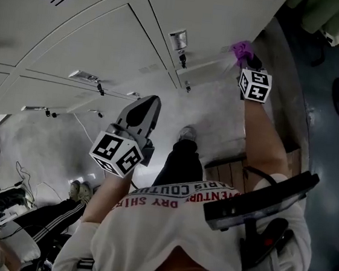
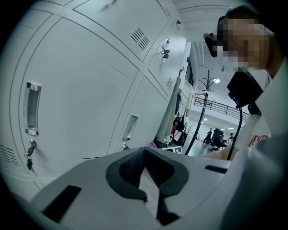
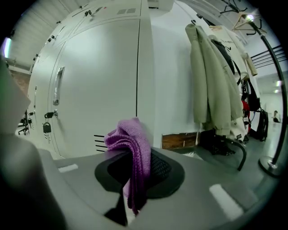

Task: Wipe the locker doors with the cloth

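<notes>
The right gripper [image 3: 135,177] has its jaws closed on a folded purple terry cloth [image 3: 131,139]. The cloth is pinched between the dark pads and bunches up past their tips. Just beyond it stand the pale grey metal locker doors [image 3: 99,76], with a few dark vent slots [image 3: 100,141] showing beside the cloth. A chrome pull handle [image 3: 57,85] and a small black padlock [image 3: 47,127] lie up and to the left of these jaws. Whether the cloth touches the door cannot be told.

The left gripper [image 2: 146,175] has its jaws drawn together with nothing between them. More locker doors stand ahead and to the left of it, apart from the jaws.

Farther off, right of the right jaws, pale coats [image 3: 216,85] hang on a black stand.

The doors show no streaks or damp patches, so how much is wiped cannot be judged. The cloth is in hand and brought up to a door, and wiping there looks about to begin or under way. The other doors in view may be left to do.
</notes>
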A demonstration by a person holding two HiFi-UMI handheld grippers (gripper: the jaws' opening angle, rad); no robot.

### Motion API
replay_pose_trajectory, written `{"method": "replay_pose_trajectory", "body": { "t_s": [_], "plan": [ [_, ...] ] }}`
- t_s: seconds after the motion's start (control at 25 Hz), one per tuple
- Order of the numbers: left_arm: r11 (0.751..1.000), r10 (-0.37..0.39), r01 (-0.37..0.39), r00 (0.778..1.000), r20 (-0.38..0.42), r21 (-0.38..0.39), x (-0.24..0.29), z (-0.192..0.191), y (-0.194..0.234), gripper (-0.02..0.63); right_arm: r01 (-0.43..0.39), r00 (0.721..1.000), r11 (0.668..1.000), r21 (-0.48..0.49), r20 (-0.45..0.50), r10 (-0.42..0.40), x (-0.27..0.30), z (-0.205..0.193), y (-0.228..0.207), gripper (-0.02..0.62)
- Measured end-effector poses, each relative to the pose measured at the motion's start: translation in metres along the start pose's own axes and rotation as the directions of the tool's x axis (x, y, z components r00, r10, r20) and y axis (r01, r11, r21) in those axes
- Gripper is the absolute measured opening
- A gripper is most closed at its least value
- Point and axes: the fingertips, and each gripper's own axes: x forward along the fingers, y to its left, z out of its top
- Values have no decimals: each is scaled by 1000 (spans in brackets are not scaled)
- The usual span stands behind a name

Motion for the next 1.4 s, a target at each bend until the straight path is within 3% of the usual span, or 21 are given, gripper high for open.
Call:
{"method": "replay_pose_trajectory", "body": {
  "t_s": [0.16,0.28,0.44,0.6,0.8,1.0,1.16,1.4],
  "plan": [
    [1000,-23,22,1000,16,19,-17,13,-27,0,-45,998,998,42,51,43,-41,36,14,54],
    [999,-32,31,999,28,38,-49,25,-61,0,-130,990,984,121,66,122,-103,80,45,54],
    [993,-94,90,995,41,76,-112,34,-137,-1,-289,955,947,141,115,274,-242,153,101,54],
    [983,-152,148,988,23,111,-199,34,-238,-1,-424,903,898,120,124,410,-418,195,156,54],
    [966,-204,200,979,10,165,-316,19,-371,0,-569,821,821,54,102,562,-629,207,220,54],
    [953,-243,241,970,-10,182,-413,2,-458,0,-664,748,746,51,76,660,-778,210,274,54],
    [951,-258,258,966,-24,169,-480,-7,-502,0,-688,725,723,56,83,684,-864,217,299,54],
    [942,-273,268,962,-7,201,-570,-8,-532,0,-727,687,685,53,36,726,-940,210,353,54]
  ]
}}
